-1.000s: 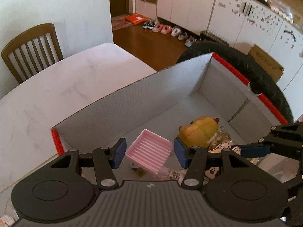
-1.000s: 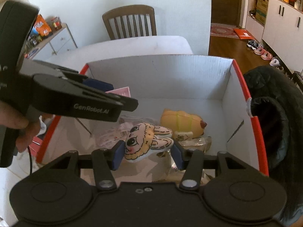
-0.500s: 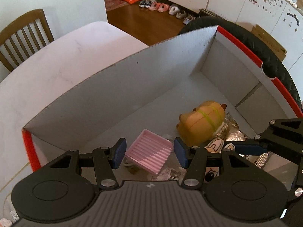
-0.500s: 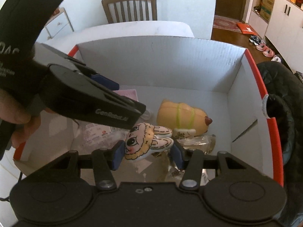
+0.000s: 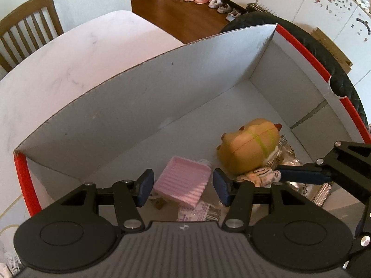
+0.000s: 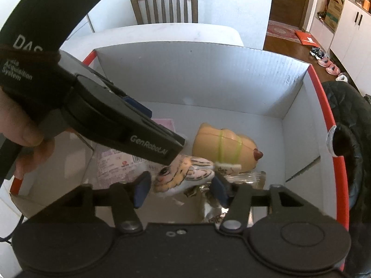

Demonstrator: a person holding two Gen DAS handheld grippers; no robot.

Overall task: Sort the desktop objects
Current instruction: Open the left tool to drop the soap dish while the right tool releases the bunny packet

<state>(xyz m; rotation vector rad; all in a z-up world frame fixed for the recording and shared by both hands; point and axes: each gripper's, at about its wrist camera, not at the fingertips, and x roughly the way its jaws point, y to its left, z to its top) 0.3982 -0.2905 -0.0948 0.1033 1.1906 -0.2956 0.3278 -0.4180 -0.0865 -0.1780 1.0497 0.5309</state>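
Note:
A white cardboard box with a red rim [image 5: 162,88] [image 6: 185,76] holds the items. Pointing steeply down into it, my left gripper [image 5: 183,187] has its jaws opening. A pink ribbed piece [image 5: 183,181] [image 6: 164,124] lies between the pads with a thin gap on each side. My right gripper [image 6: 179,188] is opening too. A small striped plush toy [image 6: 183,176] [image 5: 264,177] sags between its pads, loose from them. A yellow squishy toy [image 5: 250,143] [image 6: 222,146] lies just beyond both. In the right wrist view the left gripper's body covers the box's left part.
Clear printed packets [image 6: 113,164] and a foil wrapper [image 5: 308,185] litter the box floor. The box stands on a white marble table [image 5: 69,53] with a wooden chair [image 5: 27,23] behind. A black quilted jacket [image 6: 347,150] presses against the box's right wall.
Both grippers sank deeper into the box and tipped further down. Both pairs of jaws widened. The plush toy tilted and slumped between the right pads.

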